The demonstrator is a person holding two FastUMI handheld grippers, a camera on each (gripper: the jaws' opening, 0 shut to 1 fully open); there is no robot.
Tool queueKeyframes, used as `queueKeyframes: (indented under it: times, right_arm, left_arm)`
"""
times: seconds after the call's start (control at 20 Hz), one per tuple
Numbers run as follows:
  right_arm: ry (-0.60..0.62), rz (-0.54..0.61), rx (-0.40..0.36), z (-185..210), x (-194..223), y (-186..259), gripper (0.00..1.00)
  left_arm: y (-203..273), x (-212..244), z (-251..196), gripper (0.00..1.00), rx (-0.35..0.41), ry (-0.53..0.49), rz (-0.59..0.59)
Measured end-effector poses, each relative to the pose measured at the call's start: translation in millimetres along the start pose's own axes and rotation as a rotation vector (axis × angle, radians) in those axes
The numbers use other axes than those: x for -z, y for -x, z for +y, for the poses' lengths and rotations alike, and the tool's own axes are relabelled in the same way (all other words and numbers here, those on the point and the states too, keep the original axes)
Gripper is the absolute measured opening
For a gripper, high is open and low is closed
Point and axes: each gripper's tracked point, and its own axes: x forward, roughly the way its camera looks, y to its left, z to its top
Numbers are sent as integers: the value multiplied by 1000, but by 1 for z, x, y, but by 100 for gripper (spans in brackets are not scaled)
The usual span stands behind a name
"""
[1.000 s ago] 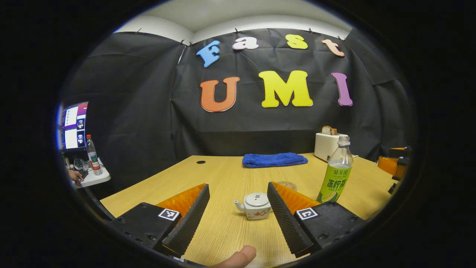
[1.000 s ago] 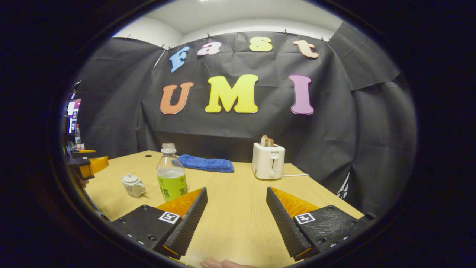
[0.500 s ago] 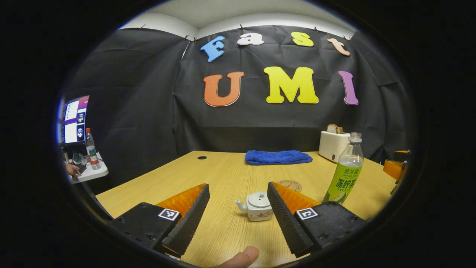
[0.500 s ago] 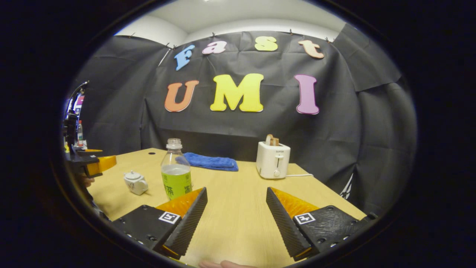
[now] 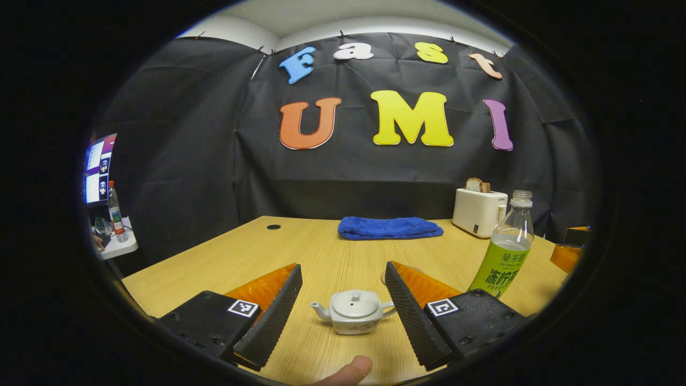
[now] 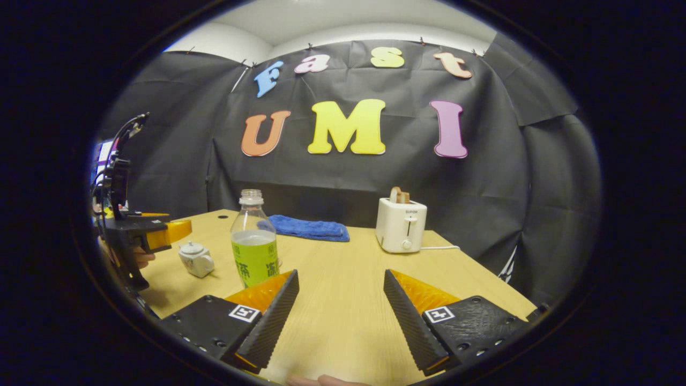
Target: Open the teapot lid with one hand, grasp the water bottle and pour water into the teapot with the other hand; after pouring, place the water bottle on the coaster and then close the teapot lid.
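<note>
Lower centre of left gripper view: teapot (image 5: 353, 311), lid on, sits between the wide-apart jaws of the left gripper (image 5: 343, 316); right gripper (image 6: 340, 316) gapes empty, bottle (image 6: 254, 247) to its upper left.

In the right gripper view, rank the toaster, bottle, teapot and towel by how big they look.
1. Bottle, though it stands nearest the camera.
2. Toaster and towel look about alike; unsure between them.
3. Teapot, smallest.
</note>
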Motion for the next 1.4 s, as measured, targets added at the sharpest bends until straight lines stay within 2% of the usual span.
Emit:
queueKeyframes:
  times: [0.05,0.25,0.4,0.5,0.55,0.6,0.65,0.7,0.75,0.85,0.95,1.2,1.4]
  right_arm:
    - [-2,6,-2,0,1,-2,97]
    - [1,0,-18,3,4,-8,95]
    - [2,10,-33,9,10,-14,96]
    - [2,21,-47,14,13,-16,95]
    - [4,22,-53,16,13,-17,96]
    - [6,21,-57,19,13,-17,96]
    - [9,19,-61,21,11,-18,98]
    - [12,18,-66,24,12,-17,96]
    - [14,17,-72,27,11,-17,98]
    - [15,12,-90,33,11,-16,95]
    - [-5,19,-131,44,13,-14,98]
    - [-41,53,-222,72,20,-9,96]
    - [-68,36,-253,94,15,-9,95]
  left_arm:
    - [-4,0,-6,98,24,5,-5]
    - [-17,9,-17,95,76,-1,-20]
    - [-22,21,-20,82,102,-22,3]
    - [-23,25,-24,65,119,-21,20]
    - [-24,27,-22,54,117,-19,28]
    - [-26,27,-19,49,110,-19,26]
    - [-27,27,-15,40,102,-15,29]
    - [-29,27,-12,34,94,-10,31]
    - [-30,29,-11,24,87,-9,36]
    - [-27,33,-10,11,84,-6,46]
    - [-29,31,-9,7,81,-18,49]
    - [-26,9,-2,3,72,16,20]
    - [-19,-7,15,3,51,81,16]
